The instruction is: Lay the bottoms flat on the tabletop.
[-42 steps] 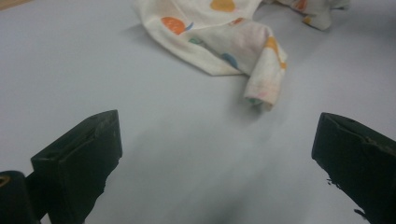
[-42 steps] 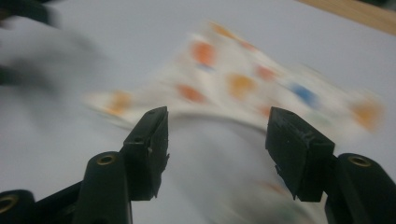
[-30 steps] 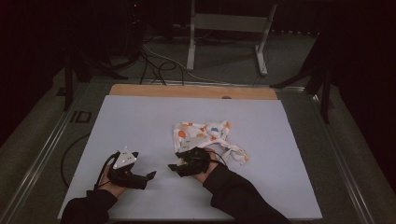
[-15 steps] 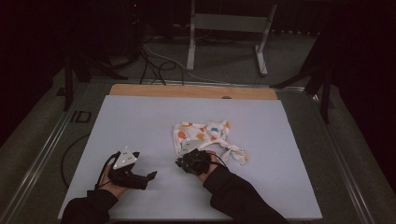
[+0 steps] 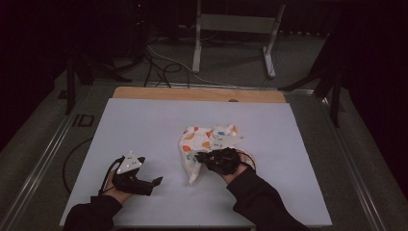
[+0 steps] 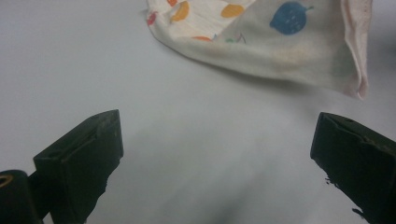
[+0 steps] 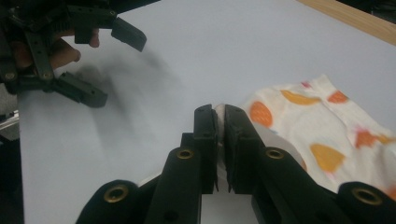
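**Thin pinch on a loose cloth**

Across the white-topped counter (image 5: 144,125) with its bare wooden strip along the far edge, almost nothing anchors the work, so a pull on the fabric will drag all of it over the smooth sheet rather than unfold it.

Slightly right of the counter's middle lies the cream cotton cloth printed with orange, red and blue shapes (image 5: 204,142), crumpled and partly doubled over. In the left gripper view one corner of it hangs raised above the surface with a shadow beneath, so part of it is off the counter while the rest rests there. My judgement is that the lifted part could flop back or fold the wrong way if the pull goes sideways instead of up.

Toward the near edge, the right tongs (image 7: 220,140) have just been closing and now stand pressed together on a sliver of the cloth's edge, which shows white between the pads. The bite looks shallow; a quick tug could let the hem slide out, or it may hold a single layer and leave the lower one behind.

Near the near-left corner, the left tongs (image 5: 144,184) rest spread wide on the bare surface, well apart from the fabric and holding nothing. With no second hold on the cloth, nothing counters the right hand's pull. A pink-edged strip (image 5: 192,175) trails toward the near edge and could snag under the right hand.
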The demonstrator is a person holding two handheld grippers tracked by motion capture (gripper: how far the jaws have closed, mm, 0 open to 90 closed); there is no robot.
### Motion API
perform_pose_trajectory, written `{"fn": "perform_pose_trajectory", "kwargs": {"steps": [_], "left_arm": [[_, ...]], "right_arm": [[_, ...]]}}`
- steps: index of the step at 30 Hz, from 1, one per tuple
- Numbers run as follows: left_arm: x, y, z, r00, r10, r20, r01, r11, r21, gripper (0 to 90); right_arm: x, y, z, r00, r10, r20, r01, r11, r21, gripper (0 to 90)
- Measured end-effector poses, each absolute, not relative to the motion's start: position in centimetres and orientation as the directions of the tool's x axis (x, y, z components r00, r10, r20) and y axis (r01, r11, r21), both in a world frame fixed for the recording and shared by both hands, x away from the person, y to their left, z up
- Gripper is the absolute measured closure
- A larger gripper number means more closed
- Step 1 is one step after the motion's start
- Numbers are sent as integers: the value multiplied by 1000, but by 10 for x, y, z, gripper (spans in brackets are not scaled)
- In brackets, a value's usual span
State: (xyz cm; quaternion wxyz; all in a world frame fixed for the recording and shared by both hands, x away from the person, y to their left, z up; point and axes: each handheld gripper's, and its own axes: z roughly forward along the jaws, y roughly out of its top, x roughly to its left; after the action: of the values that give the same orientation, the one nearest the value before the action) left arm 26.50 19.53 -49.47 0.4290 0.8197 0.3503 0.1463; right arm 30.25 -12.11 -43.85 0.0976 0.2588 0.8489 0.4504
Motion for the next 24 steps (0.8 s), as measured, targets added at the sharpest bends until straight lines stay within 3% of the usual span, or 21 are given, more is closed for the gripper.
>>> {"fn": "perform_pose_trajectory", "kwargs": {"steps": [4, 6, 9, 11, 17, 24], "left_arm": [[263, 192, -492, 724, 687, -55, 438, -396, 807, 32], [262, 189, -491, 734, 677, -57, 433, -402, 807, 32], [259, 181, -489, 753, 656, -54, 418, -413, 809, 33], [256, 174, -487, 774, 631, -59, 408, -425, 808, 37], [246, 146, -487, 843, 532, -85, 381, -477, 792, 46], [242, 115, -496, 888, 454, -77, 344, -544, 765, 50]], "right_arm": [[296, -136, -443, -841, 536, 74, 368, 467, 804, 821], [286, -154, -450, -826, 557, 81, 393, 468, 791, 742], [281, -169, -449, -806, 590, 57, 393, 461, 796, 503], [280, -179, -447, -784, 618, 53, 399, 437, 806, 398], [284, -202, -445, -746, 657, 105, 428, 352, 833, 182], [276, -194, -453, -777, 610, 156, 436, 343, 832, 185]]}}
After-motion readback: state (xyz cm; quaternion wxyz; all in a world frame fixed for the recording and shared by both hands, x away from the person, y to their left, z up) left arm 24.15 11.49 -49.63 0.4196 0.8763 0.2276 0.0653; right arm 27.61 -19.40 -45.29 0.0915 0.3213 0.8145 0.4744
